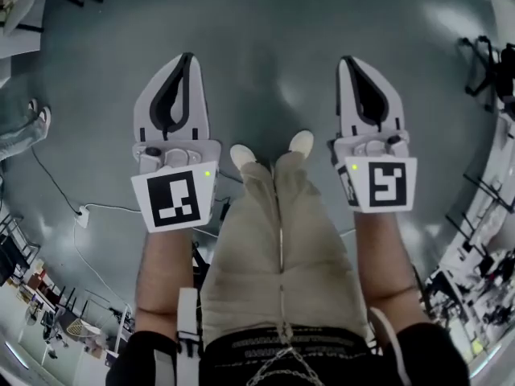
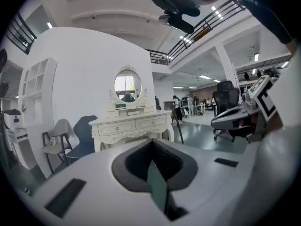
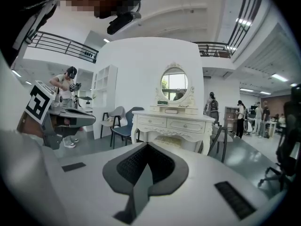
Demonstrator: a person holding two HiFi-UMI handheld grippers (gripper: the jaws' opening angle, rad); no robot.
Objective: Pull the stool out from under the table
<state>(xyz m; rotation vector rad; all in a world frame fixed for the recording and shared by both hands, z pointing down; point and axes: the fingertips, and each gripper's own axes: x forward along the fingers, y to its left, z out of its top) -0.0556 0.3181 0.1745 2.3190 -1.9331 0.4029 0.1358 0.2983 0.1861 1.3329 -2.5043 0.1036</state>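
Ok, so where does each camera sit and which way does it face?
Head view: on the person's head, facing steeply down at the floor; shows forearms, legs, left gripper, right gripper.
Left gripper view: on the left gripper, along its shut jaws toward the dressing table; right gripper at right.
Right gripper view: on the right gripper, likewise; left gripper at left.
Both gripper views share the table.

Quick count here: two tools, the left tool [image 1: 188,56] and the right tool [image 1: 347,59]; one desk [image 3: 171,122], one oval mirror [image 3: 174,83] on it, one stool [image 3: 171,141] under it, and two chairs beside, grey chair [image 3: 115,113], blue chair [image 3: 127,120]
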